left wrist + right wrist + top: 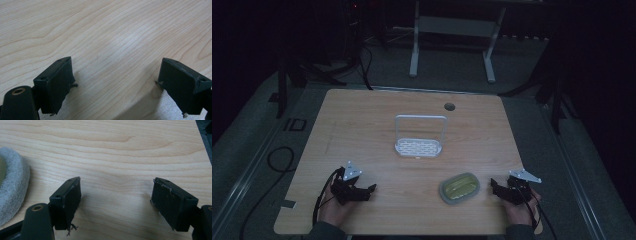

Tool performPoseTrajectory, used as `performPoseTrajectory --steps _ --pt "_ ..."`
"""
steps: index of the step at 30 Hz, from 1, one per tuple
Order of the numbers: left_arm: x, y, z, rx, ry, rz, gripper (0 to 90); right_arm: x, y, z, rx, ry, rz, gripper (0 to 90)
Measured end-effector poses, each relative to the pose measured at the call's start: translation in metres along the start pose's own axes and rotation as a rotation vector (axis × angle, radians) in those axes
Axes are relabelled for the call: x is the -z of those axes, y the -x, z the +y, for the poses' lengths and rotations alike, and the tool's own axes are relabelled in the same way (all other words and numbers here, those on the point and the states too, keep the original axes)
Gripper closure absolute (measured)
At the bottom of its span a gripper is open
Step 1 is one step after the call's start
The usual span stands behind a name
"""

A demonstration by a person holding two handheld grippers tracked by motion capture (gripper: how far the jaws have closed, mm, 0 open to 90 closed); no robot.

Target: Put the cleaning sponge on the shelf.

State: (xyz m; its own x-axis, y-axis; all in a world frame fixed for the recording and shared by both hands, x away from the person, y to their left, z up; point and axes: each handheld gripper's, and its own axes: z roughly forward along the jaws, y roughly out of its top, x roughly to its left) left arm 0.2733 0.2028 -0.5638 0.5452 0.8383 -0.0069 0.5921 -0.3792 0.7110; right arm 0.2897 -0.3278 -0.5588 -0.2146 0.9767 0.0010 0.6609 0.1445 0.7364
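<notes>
Both pairs of fingers are standing wide apart and holding nothing. On our left gripper (pixel 115 85) we are seeing bare wood between the jaws. Our right gripper (pixel 115 205) is looking the same, with its jaws spread over the wooden table (pixel 125 150).

Nobody is telling us the job, so we are guessing. We are thinking this is the start, with both hands resting near our edge of the table. Just beside our right gripper (pixel 504 191) a scrubbing sponge (pixel 459 187) is lying flat, yellow-green on top. Farther back, near the middle, a small white rack (pixel 418 147) with a tall handle is standing. The next move is probably calling for our right gripper to reach sideways and close on the sponge.

Looking from up high, we are seeing both things and our left gripper (pixel 357 190) well apart from them. Looking along the right gripper, we are seeing the sponge's (pixel 12 185) fuzzy grey side up close.
</notes>
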Motion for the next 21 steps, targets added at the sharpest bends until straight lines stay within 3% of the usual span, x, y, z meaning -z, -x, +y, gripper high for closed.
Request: performPoseTrajectory --steps 5,11,12,16,21 --pt "0.0 0.0 0.0 0.0 0.0 0.0 12.8 -0.001 0.0 0.0 0.011 -0.005 0.012 19.9" --pt "0.0 0.0 0.0 0.0 0.0 0.0 12.8 0.012 0.001 0.002 0.025 0.02 0.053 40.8" --pt "0.0 0.0 0.0 0.0 0.0 0.0 12.8 0.012 0.001 0.002 0.025 0.02 0.053 40.8" --pt "0.0 0.0 0.0 0.0 0.0 0.0 12.8 0.033 -0.009 0.012 0.105 0.101 0.134 62.2" --pt "0.0 0.0 0.0 0.0 0.0 0.0 12.8 0.048 -0.03 0.015 0.247 0.129 0.242 84.9"
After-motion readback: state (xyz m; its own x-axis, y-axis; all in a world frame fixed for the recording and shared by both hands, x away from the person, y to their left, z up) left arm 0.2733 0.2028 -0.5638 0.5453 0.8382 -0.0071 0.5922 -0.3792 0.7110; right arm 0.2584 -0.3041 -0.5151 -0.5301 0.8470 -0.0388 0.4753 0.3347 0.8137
